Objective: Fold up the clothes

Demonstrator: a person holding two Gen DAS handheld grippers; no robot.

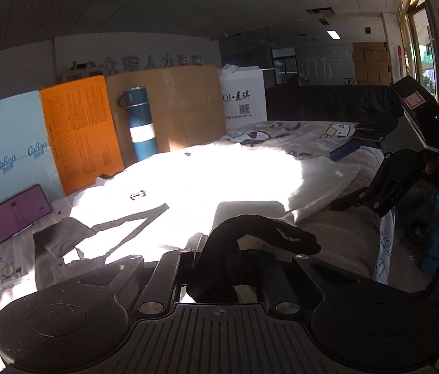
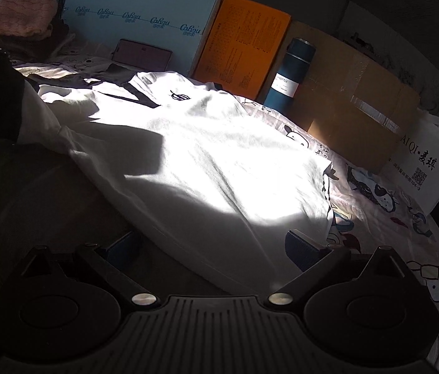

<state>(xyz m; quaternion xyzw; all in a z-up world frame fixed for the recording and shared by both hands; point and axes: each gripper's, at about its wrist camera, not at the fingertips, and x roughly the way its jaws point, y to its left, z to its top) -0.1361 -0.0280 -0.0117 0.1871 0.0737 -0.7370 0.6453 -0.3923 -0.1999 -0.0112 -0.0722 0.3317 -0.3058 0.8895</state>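
1 white cotton T-shirt lying on cartoon-print sheet | left gripper clenching its black cuff | right gripper gaping, straddling hem | 1 blue steel flask standing

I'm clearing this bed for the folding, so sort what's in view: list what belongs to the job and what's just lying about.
Job: white T-shirt, its black cuff pinched in the left gripper; right gripper, fingers open astride the hem.
Lying about: blue flask, orange box, cardboard box, pale blue box, phone, pink knit.
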